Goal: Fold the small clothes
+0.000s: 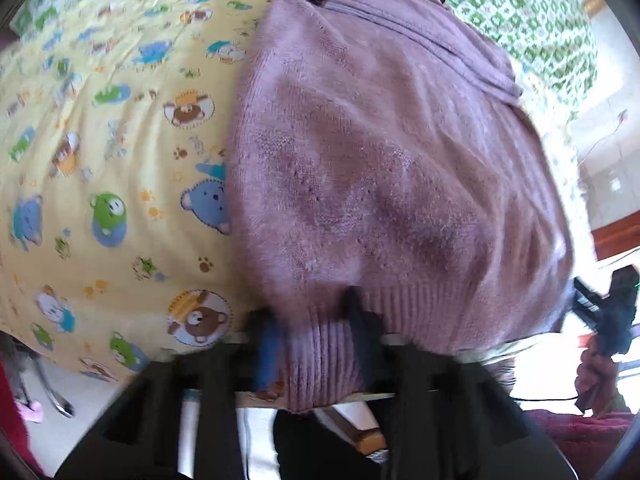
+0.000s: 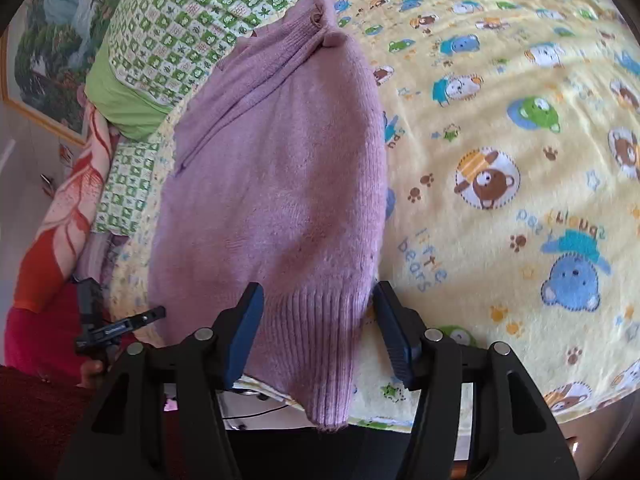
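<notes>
Sweater (image 1: 360, 168): we record one mauve knit, lying flat on the blanket, filling the centre of both views, ribbed hem toward the cameras, collar at the top.
Blanket (image 1: 112, 184): yellow, printed with bears; we see it left of the sweater in the left view, right of it in the right view.
Pillow (image 2: 176, 20): green check, upper left of the right view.
Left gripper (image 1: 316, 332): we find its fingers narrow, pinching the ribbed hem at lower centre.
Right gripper (image 2: 316, 328): fingers half spread either side of the hem; we see no pad pressing it.
</notes>
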`<state>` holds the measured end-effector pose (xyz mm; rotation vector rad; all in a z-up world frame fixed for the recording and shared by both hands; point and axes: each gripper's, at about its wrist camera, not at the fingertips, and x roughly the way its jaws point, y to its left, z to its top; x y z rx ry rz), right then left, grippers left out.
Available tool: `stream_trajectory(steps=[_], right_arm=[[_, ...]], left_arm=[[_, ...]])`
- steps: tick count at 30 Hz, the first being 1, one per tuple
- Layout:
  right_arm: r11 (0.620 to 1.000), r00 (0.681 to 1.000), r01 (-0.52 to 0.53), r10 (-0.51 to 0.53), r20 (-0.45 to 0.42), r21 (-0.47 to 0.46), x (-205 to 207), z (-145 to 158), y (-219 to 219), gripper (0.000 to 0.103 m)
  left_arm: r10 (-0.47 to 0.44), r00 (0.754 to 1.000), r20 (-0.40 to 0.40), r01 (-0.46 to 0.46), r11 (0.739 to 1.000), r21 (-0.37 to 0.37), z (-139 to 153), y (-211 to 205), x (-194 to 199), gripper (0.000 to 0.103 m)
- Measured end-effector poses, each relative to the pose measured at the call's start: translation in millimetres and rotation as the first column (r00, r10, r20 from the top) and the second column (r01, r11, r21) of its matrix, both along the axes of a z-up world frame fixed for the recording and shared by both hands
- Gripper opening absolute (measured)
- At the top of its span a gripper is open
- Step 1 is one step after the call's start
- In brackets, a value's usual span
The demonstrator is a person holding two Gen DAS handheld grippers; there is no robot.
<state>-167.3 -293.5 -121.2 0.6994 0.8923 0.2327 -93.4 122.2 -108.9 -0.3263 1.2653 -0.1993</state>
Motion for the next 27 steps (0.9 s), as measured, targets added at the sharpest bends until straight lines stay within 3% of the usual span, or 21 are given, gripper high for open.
stream_trajectory(steps=[2, 3, 4, 5, 12, 18, 27], right_arm=[[1.0, 1.0, -0.012, 0.012, -0.012, 0.022, -1.9, -3.6, -0.3, 0.042], [0.999, 0.999, -0.026, 0.027, -0.027, 0.027, -1.8, -6.4, 0.9, 0.03], [0.999, 0.999, -0.035, 0.036, -0.037, 0.032, -1.3, -8.0, 1.1, 0.01], [0.999, 0.998, -0.039, 0.041, -0.049, 0.036, -2.1, -9.8, 1.1, 0.007], [0.992, 0.999, -0.013, 0.017, -0.033, 0.124, -22.8, -10.6, -13.0, 0.007], [0.974, 0.995, -0.038, 0.016, 0.098, 0.226, -12.2, 29.1, -22.0, 0.006], [0.946, 0.945, -0.056, -0.054, 0.324, 0.319, 62.1, 109.3, -49.1, 0.007]], left_arm=[[0.006, 1.0, -0.002, -0.006, 1.0, -0.03, 0.2, 2.4, -0.1, 0.008], [0.003, 1.0, 0.009, -0.002, 1.0, -0.025, 2.2, 1.8, -1.4, 0.008], [0.0, 1.0, 0.02, 0.001, 1.0, -0.025, 4.8, 0.9, -3.4, 0.007], [0.001, 1.0, 0.028, 0.0, 0.999, -0.032, 6.9, 1.0, -5.6, 0.007], [0.02, 0.999, 0.042, -0.016, 0.995, -0.097, 25.6, 11.8, -17.9, 0.006], [0.065, 0.985, 0.161, -0.034, 0.982, -0.188, 82.5, 19.2, 8.2, 0.006], [0.18, 0.918, 0.353, -0.084, 0.959, -0.271, 160.9, 31.9, 99.0, 0.005]])
